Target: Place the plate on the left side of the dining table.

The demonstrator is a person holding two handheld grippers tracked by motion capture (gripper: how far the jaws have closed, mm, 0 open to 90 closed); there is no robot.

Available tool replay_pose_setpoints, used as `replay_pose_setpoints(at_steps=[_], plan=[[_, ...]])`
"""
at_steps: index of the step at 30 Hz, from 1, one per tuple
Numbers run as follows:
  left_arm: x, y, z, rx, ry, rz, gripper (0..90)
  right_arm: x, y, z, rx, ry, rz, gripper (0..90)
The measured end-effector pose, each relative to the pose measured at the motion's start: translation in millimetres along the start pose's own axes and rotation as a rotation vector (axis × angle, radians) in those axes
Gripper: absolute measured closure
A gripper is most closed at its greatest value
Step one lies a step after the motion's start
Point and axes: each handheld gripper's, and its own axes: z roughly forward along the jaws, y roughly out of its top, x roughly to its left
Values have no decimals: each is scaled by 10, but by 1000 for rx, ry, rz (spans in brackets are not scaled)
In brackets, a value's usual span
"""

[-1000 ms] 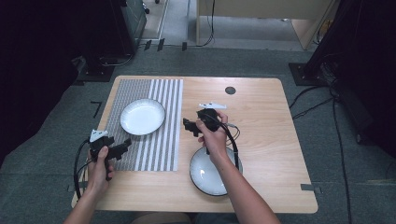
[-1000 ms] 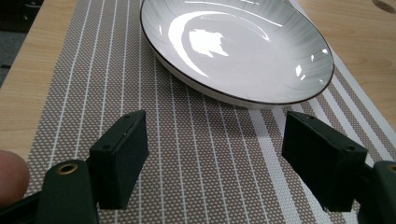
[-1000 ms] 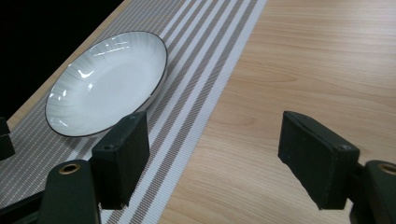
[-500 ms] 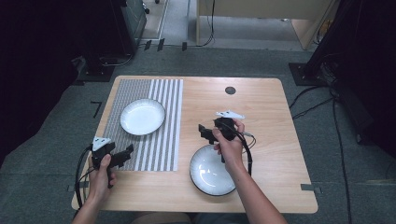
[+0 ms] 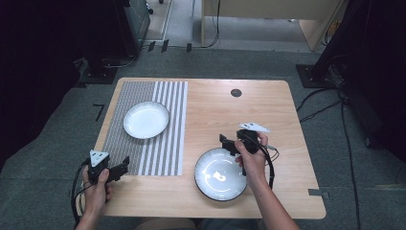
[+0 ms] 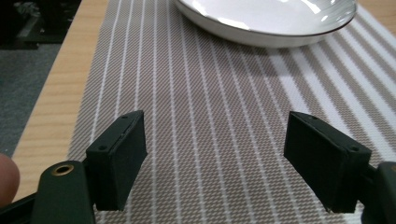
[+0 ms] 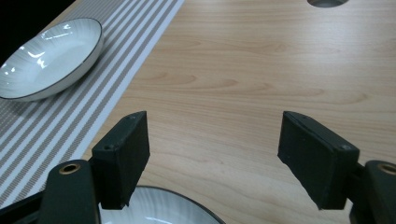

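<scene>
A wooden table (image 5: 206, 103) carries a striped placemat (image 5: 158, 143). The right gripper (image 5: 229, 143), jaws apart and empty, hovers at the far rim of the near dish (image 5: 218, 175); the left gripper (image 5: 122, 167), also apart, hovers over the placemat's near edge, near the second dish (image 5: 146, 120).

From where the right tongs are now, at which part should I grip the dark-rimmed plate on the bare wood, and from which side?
Probably grip the plate by its raised far-right rim, the part nearest the right tongs. Come down from above that edge, one jaw inside the rim and one outside. The plate lies flat on the table, so only its thin upturned lip offers a hold. The tongs stand open and empty.
</scene>
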Motion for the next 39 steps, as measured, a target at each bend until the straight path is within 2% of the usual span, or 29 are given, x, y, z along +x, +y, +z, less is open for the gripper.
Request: replay_pose_setpoints(at_steps=[3, 7, 9, 14, 21, 23, 39], plan=[[84, -66, -19, 12, 47, 20, 207, -83, -44, -54, -2, -12, 15, 253], [150, -97, -42, 28, 48, 23, 204, -198, -117, -135, -6, -30, 27, 253], [142, -101, -37, 31, 49, 28, 201, -248, -150, -168, -7, -38, 34, 254], [81, -115, -6, 53, 55, 81, 190, -365, -220, -262, -19, -57, 51, 255], [84, -114, 37, 93, 50, 77, 171, -501, -310, -370, -33, -77, 67, 256], [101, -111, 42, 100, 41, 58, 167, -547, -337, -399, -34, -86, 71, 256], [106, -121, 42, 94, 35, 60, 165, -848, -464, -623, -50, -144, 114, 259]])
